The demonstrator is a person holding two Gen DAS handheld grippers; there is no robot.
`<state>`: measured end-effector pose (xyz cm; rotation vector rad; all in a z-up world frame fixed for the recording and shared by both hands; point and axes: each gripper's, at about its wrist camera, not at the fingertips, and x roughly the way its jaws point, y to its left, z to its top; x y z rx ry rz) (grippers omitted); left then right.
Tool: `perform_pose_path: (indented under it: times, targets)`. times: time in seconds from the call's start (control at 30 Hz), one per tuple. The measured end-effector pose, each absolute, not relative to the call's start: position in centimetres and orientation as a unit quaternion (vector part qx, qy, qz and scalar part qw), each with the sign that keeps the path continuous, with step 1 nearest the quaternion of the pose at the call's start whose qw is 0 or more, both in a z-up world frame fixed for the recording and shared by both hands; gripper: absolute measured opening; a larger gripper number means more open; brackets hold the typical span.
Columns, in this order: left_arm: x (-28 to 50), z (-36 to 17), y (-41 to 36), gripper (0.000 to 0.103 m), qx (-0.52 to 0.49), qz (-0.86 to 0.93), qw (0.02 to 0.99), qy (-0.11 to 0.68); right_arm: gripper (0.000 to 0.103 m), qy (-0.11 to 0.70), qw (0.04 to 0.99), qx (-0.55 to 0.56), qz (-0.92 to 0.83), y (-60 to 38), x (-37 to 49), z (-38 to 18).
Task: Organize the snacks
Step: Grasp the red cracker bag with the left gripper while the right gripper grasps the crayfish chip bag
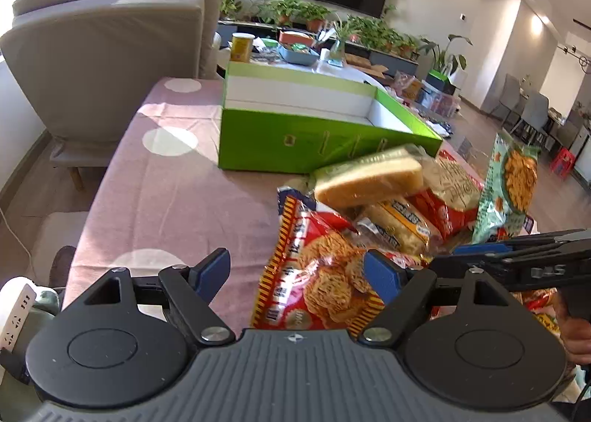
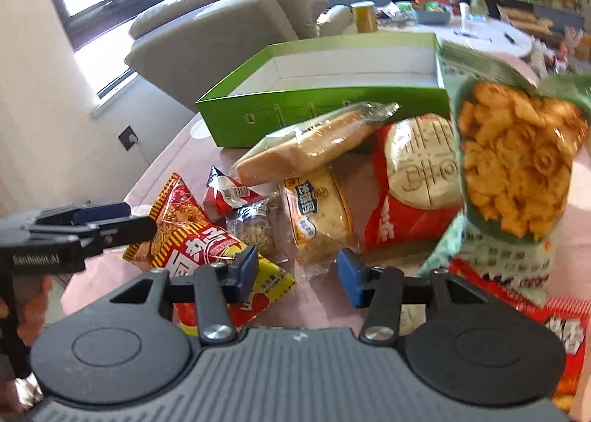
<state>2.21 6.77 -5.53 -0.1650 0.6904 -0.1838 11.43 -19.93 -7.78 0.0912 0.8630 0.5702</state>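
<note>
Plainly, both hand-held grippers hung low over a pink tablecloth with white dots (image 1: 166, 178), each tilted down toward a heap of snack packets. The left gripper (image 1: 295, 274) had its blue-padded fingers (image 1: 212, 272) spread apart with nothing pressed between them; a red and yellow bag of round crackers (image 1: 317, 281) lay just ahead of and below the gap, partly beneath the right-hand pad. Beyond that bag, a clear-wrapped wedge of pale sponge cake (image 1: 369, 181) sat on top of the pile, and past it stood an open green cardboard box with a white inside (image 1: 314, 141), which looked empty from both views.

The right gripper (image 2: 297, 276) also stood with its pads parted and gripped nothing. Just ahead of its left pad lay a red and yellow noodle-snack bag (image 2: 207, 244); directly ahead was a clear packet of yellow-labelled bread (image 2: 317, 218), with a small clear packet of dark biscuits (image 2: 255, 226) beside it. To the right of that gripper, a pale green bag printed with orange fried crisps (image 2: 517, 163) stood upright and blurred, so what propped it could not be told. A red bag showing a pale round cracker (image 2: 417, 181) lay between the bread and the green bag. The other gripper's black body came into each view from the side.
</note>
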Motion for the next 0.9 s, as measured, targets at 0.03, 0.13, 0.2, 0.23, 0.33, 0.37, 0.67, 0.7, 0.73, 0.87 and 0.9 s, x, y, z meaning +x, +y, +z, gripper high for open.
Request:
perform_pose_path:
  times: [0.03,0.13,0.2,0.23,0.33,0.37,0.67,0.7,0.73,0.87,0.9]
  targets:
    - [2.3,-5.7,6.7,0.074,-0.079,-0.092,0.933,0.339,0.078,0.418,0.862,0.054,0.282,-19.8,11.4,-7.8]
    - [2.4,-6.3,6.7,0.057,-0.086,-0.102,0.929,0.344,0.079,0.427,0.844,0.066,0.317,-19.8,11.1,-7.7]
    - [2.4,-6.4,6.8,0.051,-0.093,-0.11,0.928,0.345,0.079,0.438,0.836,0.053,0.325,-18.9,11.1,-8.1]
    - [2.4,-6.4,6.8,0.048,-0.095,-0.116,0.927,0.345,0.079,0.445,0.834,0.048,0.324,-18.3,11.2,-8.4]
    - [2.3,-6.6,6.7,0.047,-0.088,-0.131,0.922,0.353,0.078,0.456,0.822,0.077,0.331,-17.7,11.6,-9.2]
    - [2.2,-6.7,6.7,0.048,-0.087,-0.131,0.922,0.353,0.078,0.456,0.819,0.087,0.337,-17.6,11.5,-9.4]
    - [2.6,-6.5,7.9,0.09,-0.094,-0.118,0.93,0.335,0.077,0.428,0.841,0.054,0.326,-18.1,11.0,-8.5]
    - [2.9,-6.8,7.9,0.09,-0.1,-0.125,0.927,0.339,0.077,0.428,0.841,0.054,0.326,-18.2,11.0,-8.5]
    - [3.2,-7.2,7.9,0.09,-0.109,-0.129,0.923,0.347,0.077,0.428,0.842,0.053,0.325,-18.1,11.0,-8.6]
    - [3.8,-8.8,7.6,0.063,-0.147,-0.157,0.905,0.366,0.077,0.427,0.843,0.052,0.324,-18.1,11.0,-8.7]
    - [3.7,-8.7,7.5,0.06,-0.156,-0.17,0.901,0.366,0.077,0.424,0.845,0.051,0.322,-18.0,11.0,-8.7]
